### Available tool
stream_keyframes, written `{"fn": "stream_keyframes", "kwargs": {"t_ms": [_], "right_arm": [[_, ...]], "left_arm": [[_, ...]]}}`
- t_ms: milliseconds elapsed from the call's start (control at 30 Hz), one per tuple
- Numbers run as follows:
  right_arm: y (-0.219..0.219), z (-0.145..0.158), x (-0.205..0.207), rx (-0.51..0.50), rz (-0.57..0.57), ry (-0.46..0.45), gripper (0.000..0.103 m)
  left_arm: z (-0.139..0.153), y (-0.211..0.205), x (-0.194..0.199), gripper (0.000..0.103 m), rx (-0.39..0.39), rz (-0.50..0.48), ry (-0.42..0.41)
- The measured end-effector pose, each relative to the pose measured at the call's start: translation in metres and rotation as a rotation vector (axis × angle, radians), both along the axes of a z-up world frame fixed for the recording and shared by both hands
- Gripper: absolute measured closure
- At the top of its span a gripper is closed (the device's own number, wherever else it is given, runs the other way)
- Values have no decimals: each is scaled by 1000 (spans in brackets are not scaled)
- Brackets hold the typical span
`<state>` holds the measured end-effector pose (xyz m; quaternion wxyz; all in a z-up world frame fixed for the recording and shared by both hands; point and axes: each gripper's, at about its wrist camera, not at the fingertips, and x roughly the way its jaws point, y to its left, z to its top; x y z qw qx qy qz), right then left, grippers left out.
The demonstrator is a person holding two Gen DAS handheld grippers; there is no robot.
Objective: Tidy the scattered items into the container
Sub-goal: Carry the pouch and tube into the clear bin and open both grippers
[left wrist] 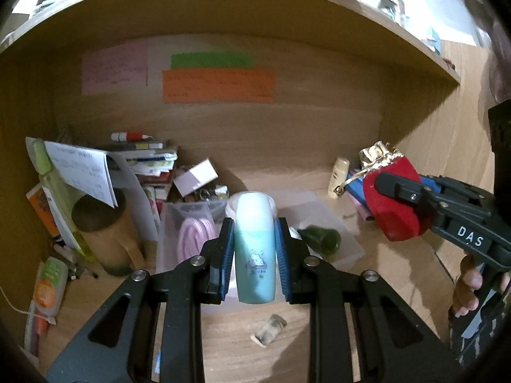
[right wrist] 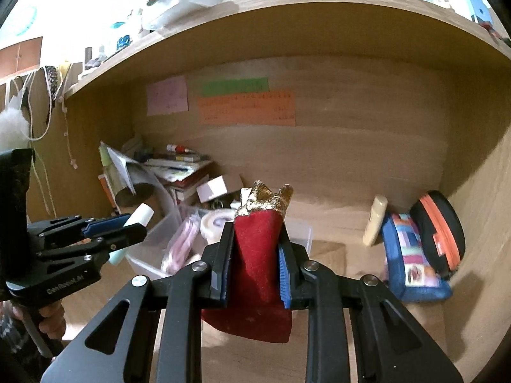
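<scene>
Your left gripper (left wrist: 254, 249) has its blue-padded fingers clamped on a pale turquoise bottle (left wrist: 254, 249), cloud sticker facing you, its white cap pointing past the fingertips. Just beyond and below those fingertips sits the clear plastic container (left wrist: 332, 220), already holding a pink coiled cable (left wrist: 194, 239) toward your left finger's side, a white round jar (right wrist: 214, 223) straight ahead of the bottle, and a dark green object (left wrist: 321, 239) off the right finger.

Your right gripper (right wrist: 254, 252) grips a red velvet pouch (right wrist: 255, 265) with a crumpled gold top; the pouch bulges out below the fingers. Ahead of its fingertips is the same container, and to its left your other gripper comes in with the bottle.

Right of the right fingers, a cream bottle (right wrist: 375, 220) leans beside a blue patchwork pouch (right wrist: 412, 261) and a black case with an orange zipper (right wrist: 437, 233). Beneath your left gripper, a small crumpled wrapper (left wrist: 270, 330) lies on the wooden desk (left wrist: 399, 287). Far left, stacked books (left wrist: 153, 159) and a cardboard tube (left wrist: 105, 233) crowd the corner.
</scene>
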<state>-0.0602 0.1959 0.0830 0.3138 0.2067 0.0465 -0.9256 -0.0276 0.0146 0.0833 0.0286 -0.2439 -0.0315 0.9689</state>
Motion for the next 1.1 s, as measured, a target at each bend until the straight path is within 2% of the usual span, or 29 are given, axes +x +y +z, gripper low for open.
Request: {"fn": "stream_keyframes", "kwargs": {"t_ms": [167, 367, 733, 900, 1100], "right_arm": [[-12, -2, -17, -1, 3, -12, 82], [-24, -19, -36, 16, 16, -59, 82], [-43, -70, -68, 119, 15, -176, 82], [-46, -80, -68, 193, -4, -162, 82], [-42, -86, -72, 226, -10, -173, 81]], "left_arm": [[4, -11, -13, 79, 56, -2, -9], [-3, -11, -33, 79, 114, -30, -50], [-41, 13, -74, 79, 83, -66, -155], [-53, 18, -83, 79, 87, -87, -183], [-61, 20, -92, 79, 90, -98, -210]]}}
